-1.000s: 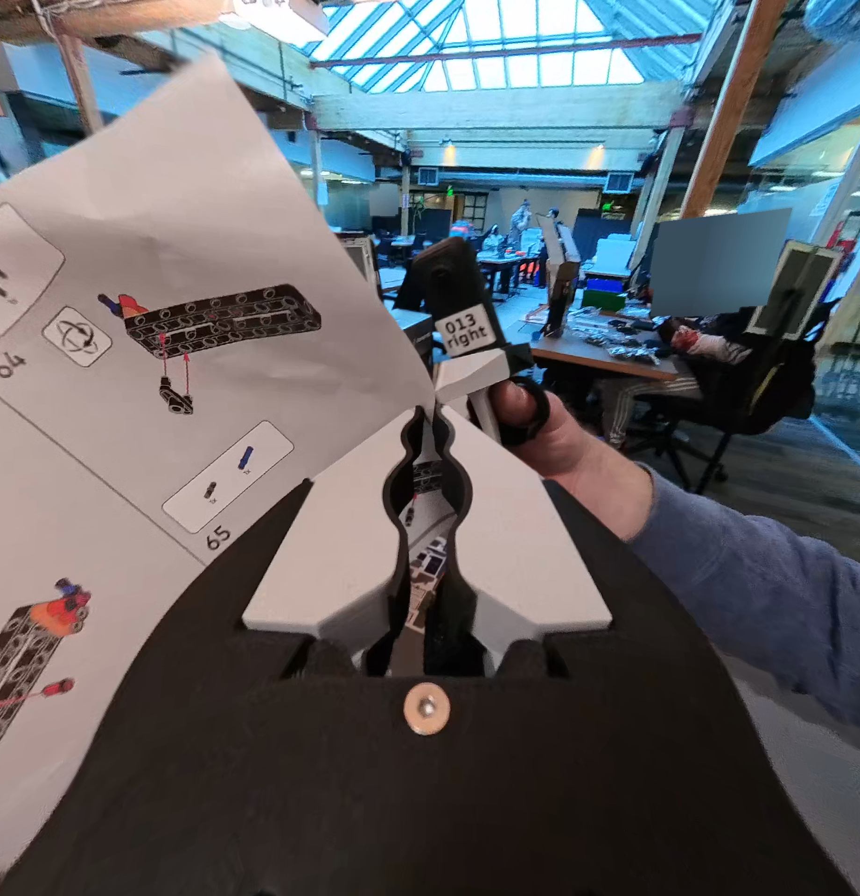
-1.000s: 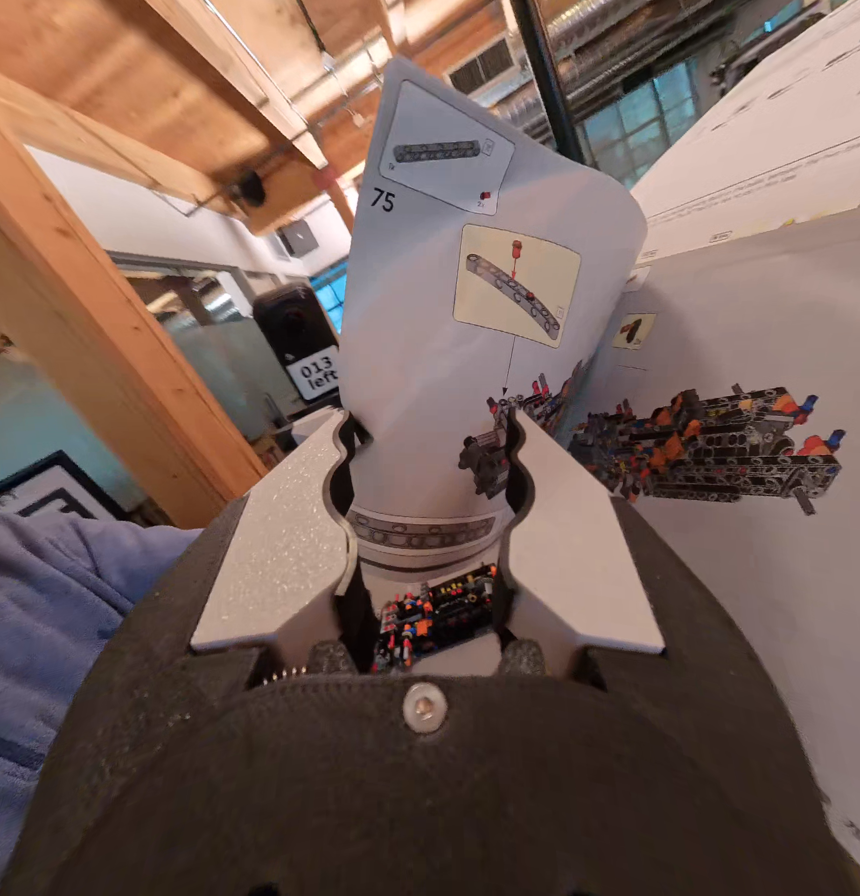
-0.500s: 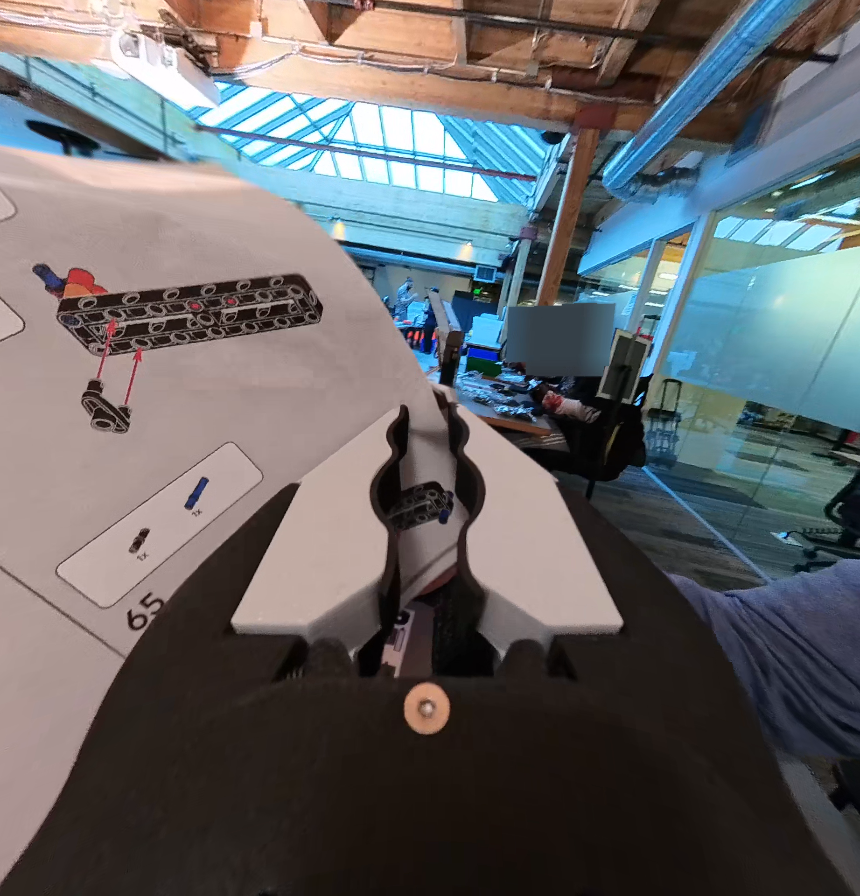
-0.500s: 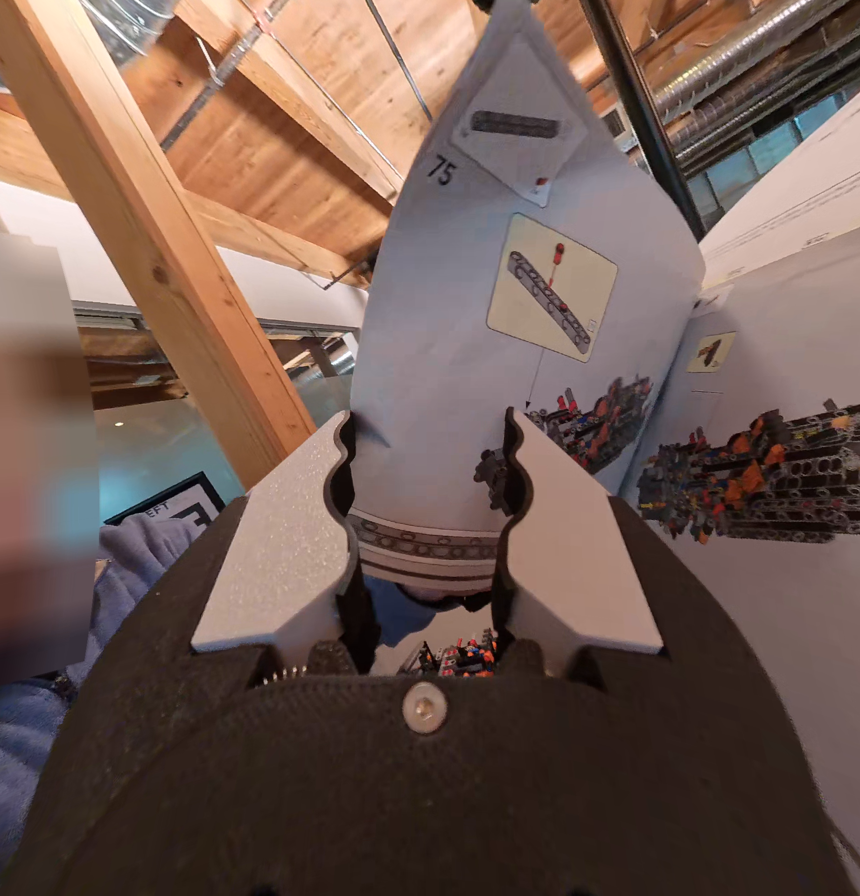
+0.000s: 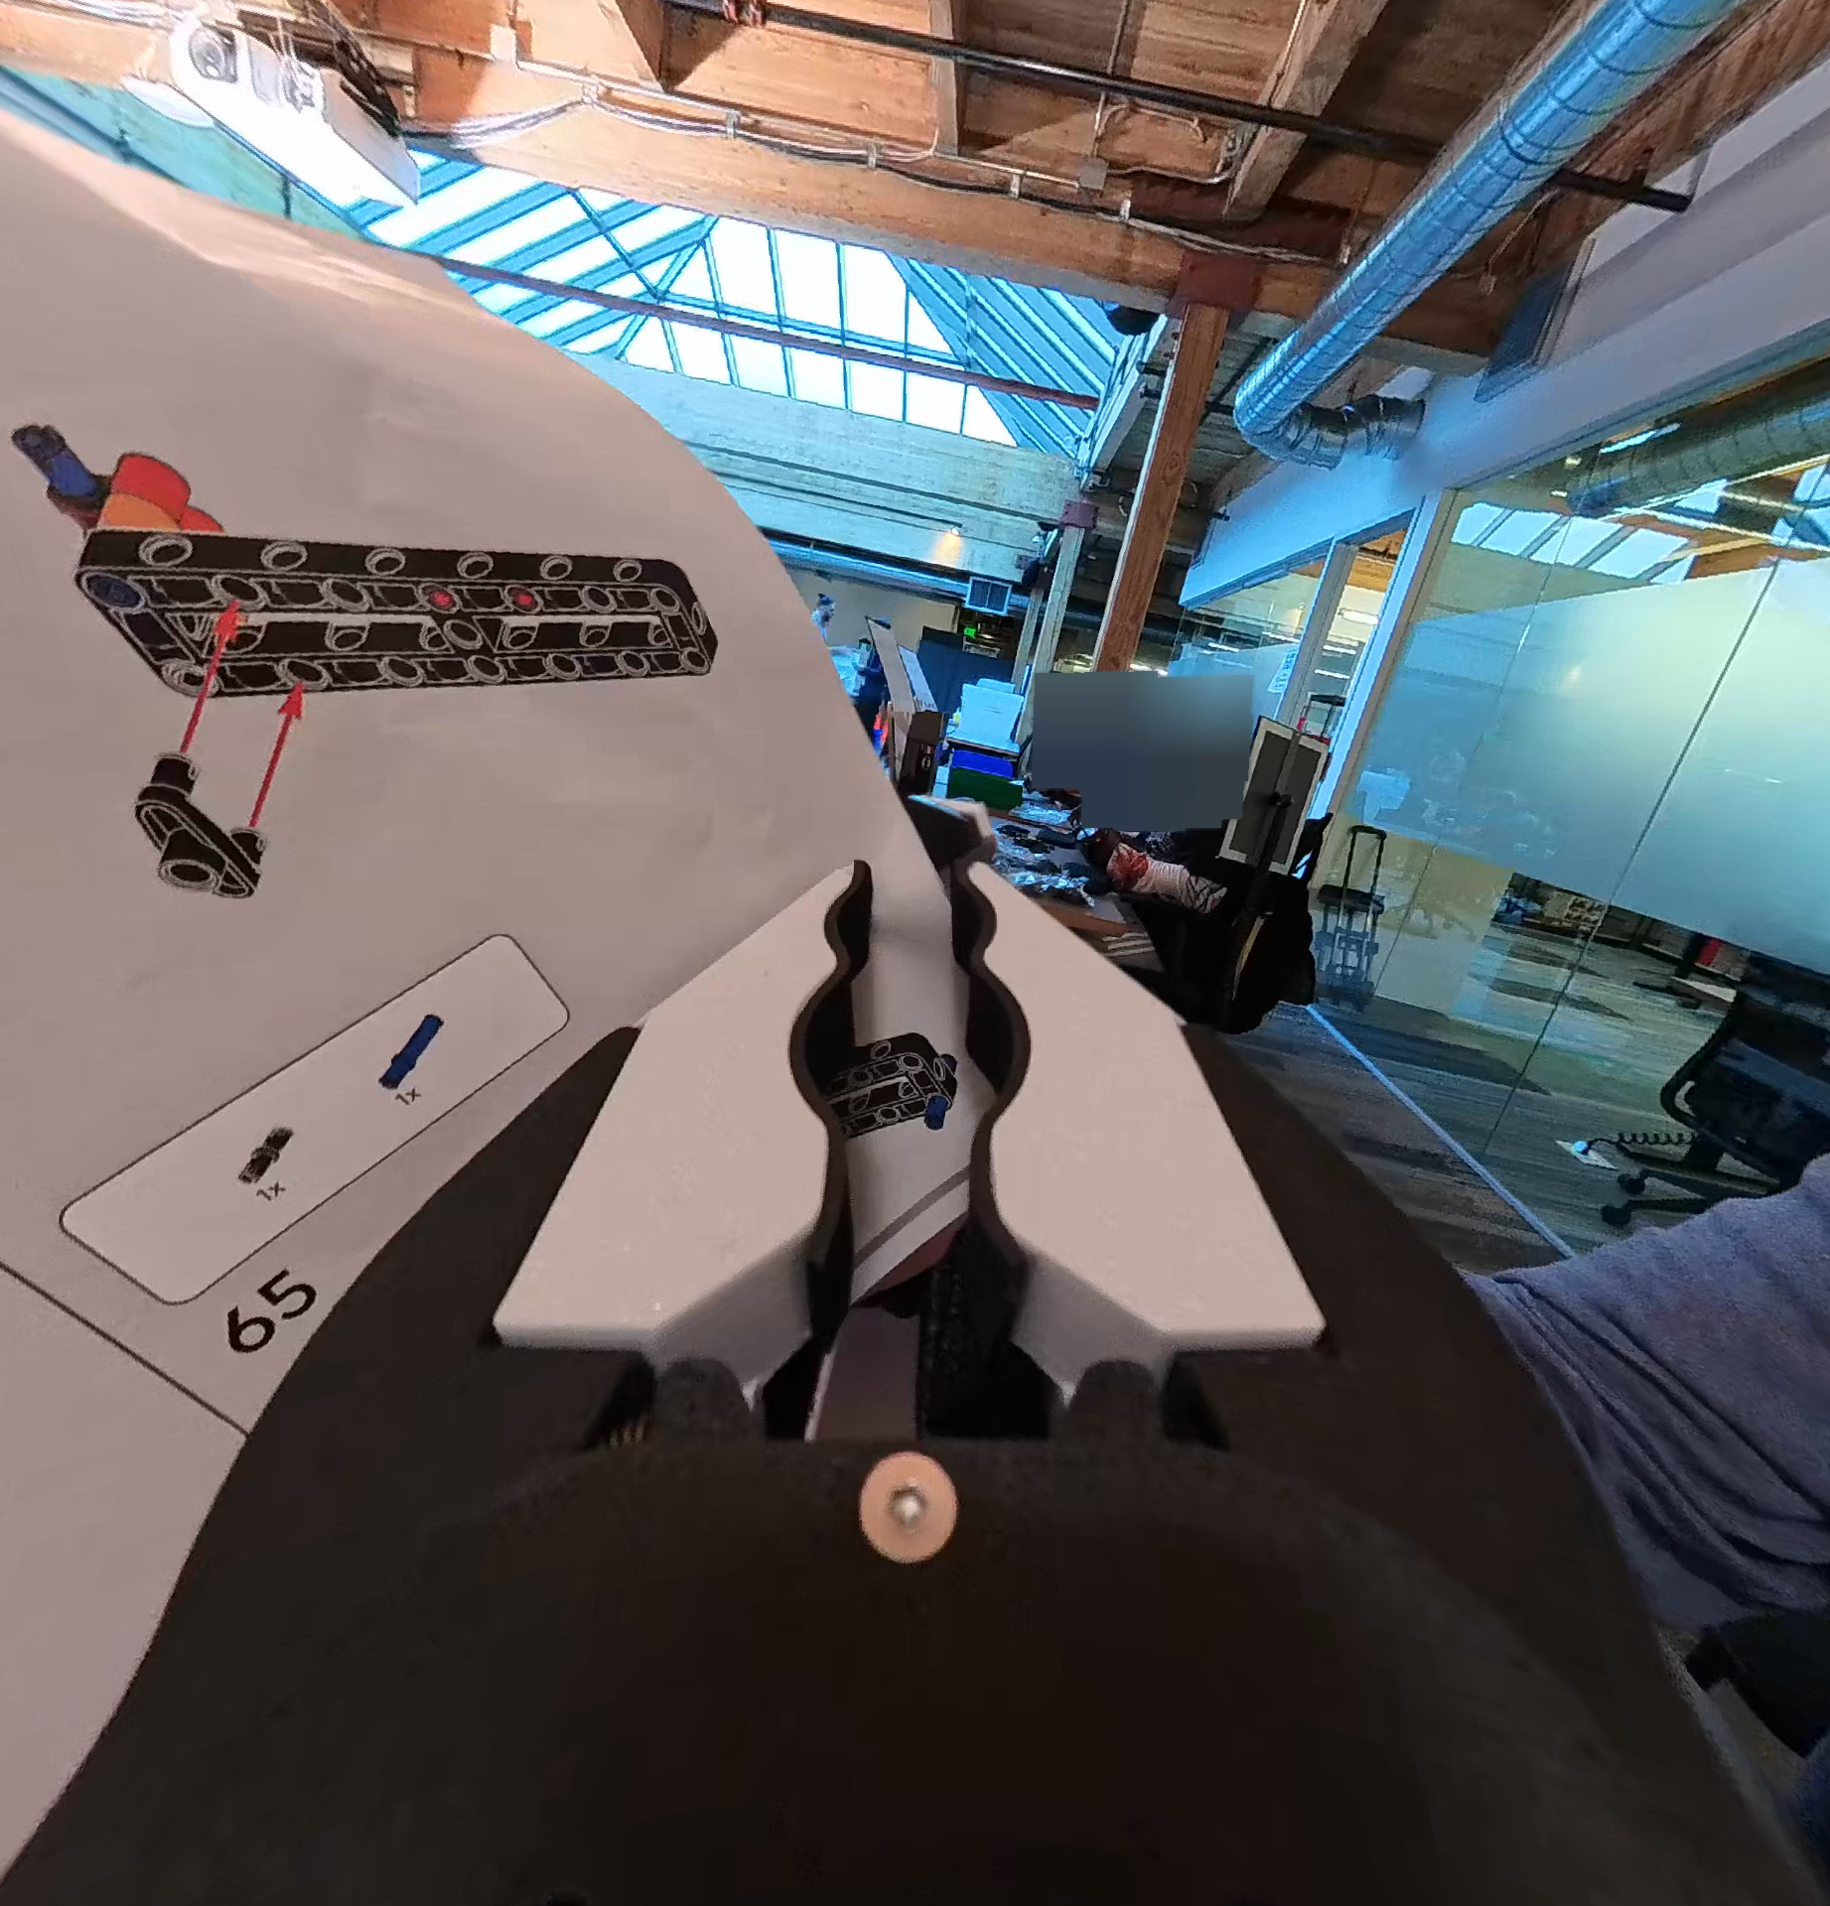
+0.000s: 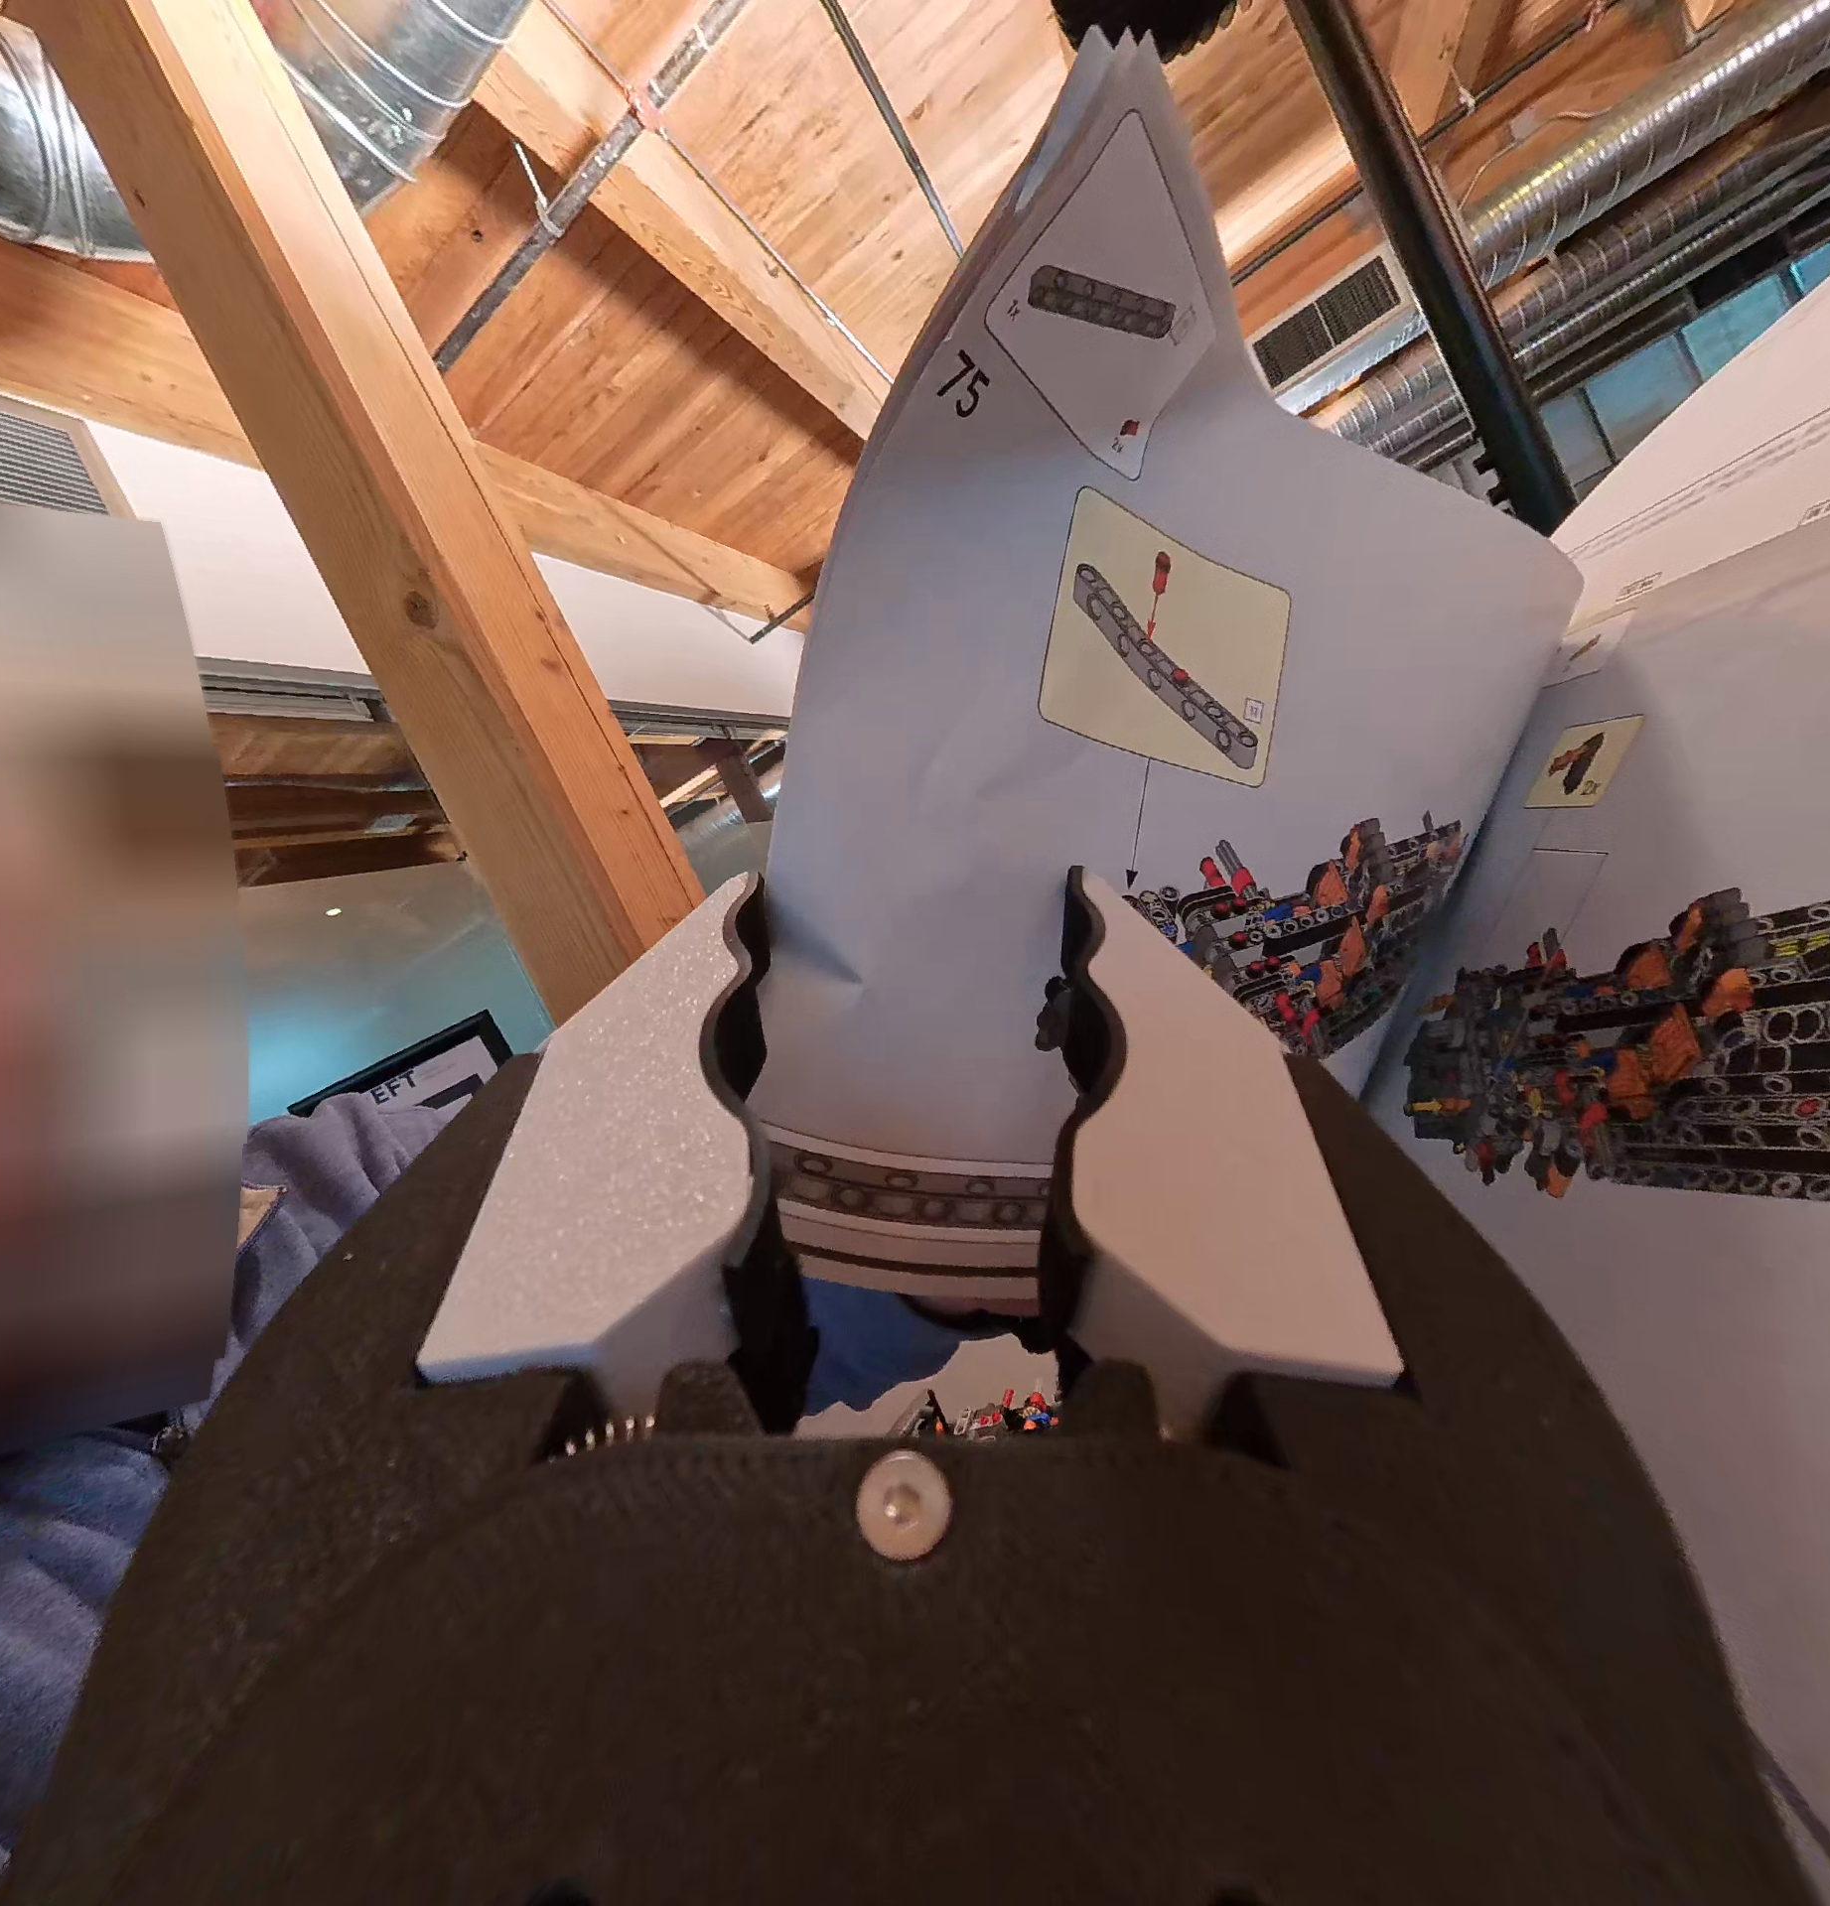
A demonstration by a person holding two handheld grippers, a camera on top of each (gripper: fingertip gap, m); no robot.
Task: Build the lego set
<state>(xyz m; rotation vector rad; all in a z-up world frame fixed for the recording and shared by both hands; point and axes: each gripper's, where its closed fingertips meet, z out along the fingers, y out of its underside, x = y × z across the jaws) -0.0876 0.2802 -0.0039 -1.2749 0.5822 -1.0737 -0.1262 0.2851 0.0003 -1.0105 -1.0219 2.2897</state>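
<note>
Instruction booklet (image 5: 395,928) held up in the air, pages bowed. Left gripper (image 5: 908,887) nearly closed, fingers (image 5: 704,1135) pinching a page edge that runs down the narrow gap between them; printed step diagrams spread to the left of that grip. Right gripper (image 6: 910,897) spread wide, a curled page of the instruction booklet (image 6: 993,784) standing between its fingers (image 6: 622,1114); touching the pads or just passing between them, hard to tell, since the right finger hides the page edge. More pages with pictures of the build to the right. Blue sleeve (image 5: 1674,1392) at lower right in the left wrist view. Behind: wooden ceiling beams (image 6: 395,495), skylight (image 5: 787,299), silver duct (image 5: 1488,196), glass partitions (image 5: 1612,722), distant desk (image 5: 1055,887) with clutter.
</note>
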